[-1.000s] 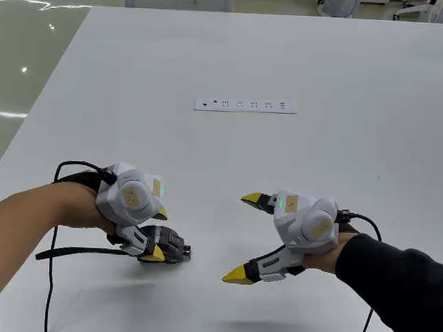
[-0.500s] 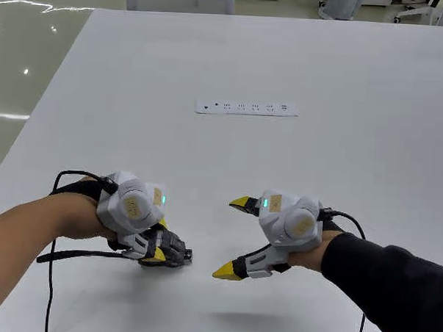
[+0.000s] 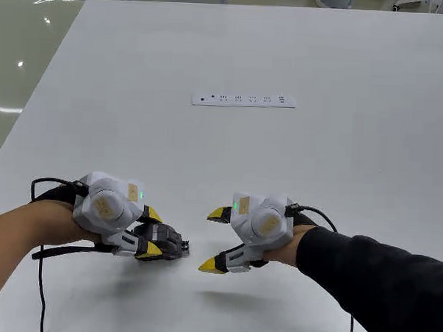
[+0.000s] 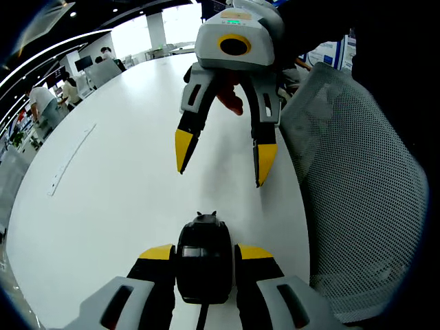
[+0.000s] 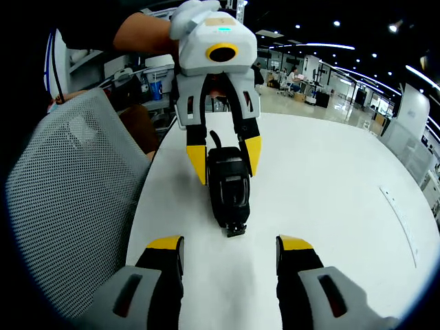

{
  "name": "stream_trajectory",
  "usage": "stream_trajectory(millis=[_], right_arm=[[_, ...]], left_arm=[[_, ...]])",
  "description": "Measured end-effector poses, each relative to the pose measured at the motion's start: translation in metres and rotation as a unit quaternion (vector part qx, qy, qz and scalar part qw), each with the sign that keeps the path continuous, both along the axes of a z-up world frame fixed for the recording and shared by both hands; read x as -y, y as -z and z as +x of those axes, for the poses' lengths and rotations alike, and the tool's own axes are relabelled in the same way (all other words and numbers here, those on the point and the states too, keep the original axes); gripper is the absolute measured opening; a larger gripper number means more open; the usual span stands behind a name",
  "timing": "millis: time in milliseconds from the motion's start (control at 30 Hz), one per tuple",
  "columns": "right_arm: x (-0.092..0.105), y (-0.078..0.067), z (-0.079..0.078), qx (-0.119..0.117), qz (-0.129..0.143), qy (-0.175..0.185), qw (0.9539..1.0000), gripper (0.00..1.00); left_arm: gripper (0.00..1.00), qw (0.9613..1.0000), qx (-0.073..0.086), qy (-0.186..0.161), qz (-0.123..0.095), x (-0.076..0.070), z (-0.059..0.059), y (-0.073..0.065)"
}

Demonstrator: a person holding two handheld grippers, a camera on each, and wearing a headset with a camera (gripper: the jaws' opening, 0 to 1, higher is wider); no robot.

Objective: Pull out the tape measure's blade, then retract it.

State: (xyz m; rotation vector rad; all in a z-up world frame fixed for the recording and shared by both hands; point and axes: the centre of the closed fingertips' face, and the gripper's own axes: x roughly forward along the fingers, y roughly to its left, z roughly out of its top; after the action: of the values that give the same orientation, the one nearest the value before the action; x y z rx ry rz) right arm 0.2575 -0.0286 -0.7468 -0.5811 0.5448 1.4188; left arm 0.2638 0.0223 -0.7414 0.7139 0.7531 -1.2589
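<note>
So the left gripper (image 3: 146,233) has its two yellow-tipped jaws pinched on a black tape measure (image 3: 167,241), one jaw on each side of the case. That's down by the near edge of the white worktop (image 3: 280,161), a bit left of the middle. The case looks like it's sitting on the surface, but I can't say for sure. The right gripper (image 3: 212,240) is just to the right of it, with its jaws spread wide and nothing between them. Its tips point at the tape measure, close but not touching. From the right gripper view, the mouth of the case faces straight into that open gap. The blade's end hook (image 5: 236,230) sits right up against the mouth. The left gripper view gives the same story from the other end, with the case wedged snug between the yellow pads and the other gripper gaping right ahead of it. A white power strip (image 3: 243,100) lies flat further back, around the middle of the worktop and well apart from everything else. A black cable (image 3: 40,276) trails off the left gripper along the near edge. In both gripper views there's a grey mesh chair (image 4: 357,206) just past that near edge.
</note>
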Motion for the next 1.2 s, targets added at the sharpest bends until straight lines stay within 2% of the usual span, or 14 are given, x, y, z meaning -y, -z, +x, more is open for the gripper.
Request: stream_trajectory(millis=[67, 133, 167, 200, 233, 333, 767, 900, 933, 967, 1000, 1067, 1200], right_arm=[[-0.004, 0.002, 0.000, -0.003, -0.002, -0.002, 1.0000, 0.48], [-0.008, 0.004, -0.001, -0.005, -0.004, -0.006, 1.0000, 0.47], [-0.010, 0.005, -0.002, -0.005, -0.005, -0.009, 0.9999, 0.47], [-0.011, 0.006, -0.002, -0.005, -0.006, -0.010, 0.9999, 0.46], [-0.012, 0.007, -0.002, -0.007, -0.008, -0.010, 0.9999, 0.46], [-0.013, 0.011, -0.004, -0.013, -0.011, -0.012, 0.9998, 0.46], [-0.018, 0.026, -0.001, -0.018, -0.030, -0.019, 0.9992, 0.33], [-0.022, 0.033, 0.002, -0.020, -0.039, -0.020, 0.9988, 0.28], [-0.023, 0.034, 0.002, -0.025, -0.039, -0.017, 0.9988, 0.27], [-0.025, 0.034, 0.000, -0.045, -0.030, -0.009, 0.9985, 0.24], [-0.026, 0.034, 0.000, -0.049, -0.028, -0.009, 0.9984, 0.23], [-0.026, 0.039, 0.005, -0.035, -0.040, -0.011, 0.9985, 0.22], [-0.028, 0.042, 0.001, -0.037, -0.045, -0.021, 0.9981, 0.19]], left_arm=[[0.35, 0.9999, -0.010, 0.004, -0.002, 0.000, -0.003, -0.001], [0.36, 1.0000, -0.006, 0.005, 0.001, 0.000, -0.003, -0.001], [0.34, 1.0000, 0.002, 0.005, 0.003, -0.001, 0.000, -0.001], [0.28, 0.9996, 0.025, 0.003, 0.008, -0.002, 0.008, -0.002], [0.28, 1.0000, 0.008, 0.003, 0.004, -0.001, 0.003, -0.002], [0.27, 0.9993, 0.015, 0.033, 0.006, -0.001, -0.002, -0.002], [0.27, 0.9982, 0.008, 0.059, -0.001, 0.000, -0.005, -0.001], [0.27, 0.9985, 0.004, 0.054, -0.004, 0.001, -0.006, -0.002], [0.27, 0.9986, 0.004, 0.053, -0.004, 0.001, -0.006, -0.002], [0.27, 0.9986, 0.004, 0.052, -0.004, 0.001, -0.006, -0.002], [0.27, 0.9986, 0.004, 0.053, -0.004, 0.001, -0.006, -0.002], [0.27, 0.9986, 0.003, 0.052, -0.007, 0.002, -0.006, -0.002], [0.27, 0.9987, -0.001, 0.050, -0.010, 0.002, -0.006, -0.003]])
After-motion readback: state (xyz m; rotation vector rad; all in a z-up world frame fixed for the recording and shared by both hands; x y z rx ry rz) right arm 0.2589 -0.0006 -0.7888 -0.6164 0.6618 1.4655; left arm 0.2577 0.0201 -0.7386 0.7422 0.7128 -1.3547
